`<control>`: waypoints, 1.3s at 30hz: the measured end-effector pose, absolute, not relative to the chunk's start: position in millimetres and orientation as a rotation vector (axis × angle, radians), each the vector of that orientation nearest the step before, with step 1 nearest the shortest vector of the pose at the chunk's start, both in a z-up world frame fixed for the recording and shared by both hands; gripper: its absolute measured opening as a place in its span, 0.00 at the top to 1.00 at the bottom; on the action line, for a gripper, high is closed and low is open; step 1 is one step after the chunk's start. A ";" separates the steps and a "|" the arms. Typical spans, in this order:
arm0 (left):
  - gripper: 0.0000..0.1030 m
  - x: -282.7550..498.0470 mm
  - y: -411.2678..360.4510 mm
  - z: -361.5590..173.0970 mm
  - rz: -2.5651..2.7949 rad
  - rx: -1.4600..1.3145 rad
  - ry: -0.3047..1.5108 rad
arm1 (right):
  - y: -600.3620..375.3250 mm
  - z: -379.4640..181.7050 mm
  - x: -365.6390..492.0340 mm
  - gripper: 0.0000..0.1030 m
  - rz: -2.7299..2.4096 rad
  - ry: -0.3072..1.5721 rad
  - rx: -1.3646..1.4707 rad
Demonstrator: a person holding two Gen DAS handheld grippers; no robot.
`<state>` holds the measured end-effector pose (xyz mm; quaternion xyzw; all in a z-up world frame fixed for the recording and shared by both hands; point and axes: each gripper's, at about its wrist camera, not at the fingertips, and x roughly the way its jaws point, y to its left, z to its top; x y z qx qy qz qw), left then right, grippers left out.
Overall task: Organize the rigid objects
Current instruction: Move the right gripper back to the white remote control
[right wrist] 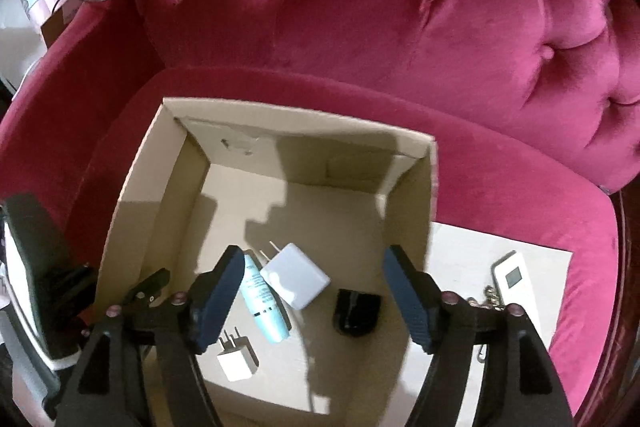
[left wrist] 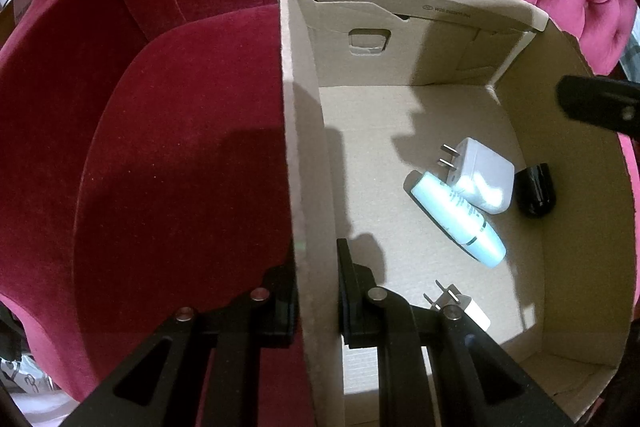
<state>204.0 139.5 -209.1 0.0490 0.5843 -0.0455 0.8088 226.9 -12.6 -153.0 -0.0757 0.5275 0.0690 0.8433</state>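
The cardboard box (right wrist: 412, 195) is open-topped; its floor toward twelve o'clock lies bare. Toward six o'clock, a large charger (right wrist: 296, 281), pale tube (right wrist: 264, 299), small plug (right wrist: 237, 361) and black object (right wrist: 356, 313) crowd the floor.

My left wrist camera looks steeply down, close along the cardboard box (left wrist: 308, 187) wall I clamp, while my right looks down from higher above; both share the box floor.
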 end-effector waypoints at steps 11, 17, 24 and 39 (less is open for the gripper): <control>0.84 203.7 138.5 -211.4 -0.136 0.120 1.234 | -57.3 -114.4 209.9 0.05 0.099 1.067 -0.145; 0.84 203.3 138.3 -211.1 -0.135 0.122 1.233 | -83.4 -104.4 205.3 0.00 0.059 1.052 -0.127; 0.84 203.1 140.6 -209.9 -0.135 0.120 1.234 | -120.2 -98.2 197.7 0.00 0.005 1.042 -0.104; 0.84 203.5 139.7 -209.4 -0.135 0.122 1.234 | -189.3 -133.7 185.1 0.00 -0.106 1.071 -0.051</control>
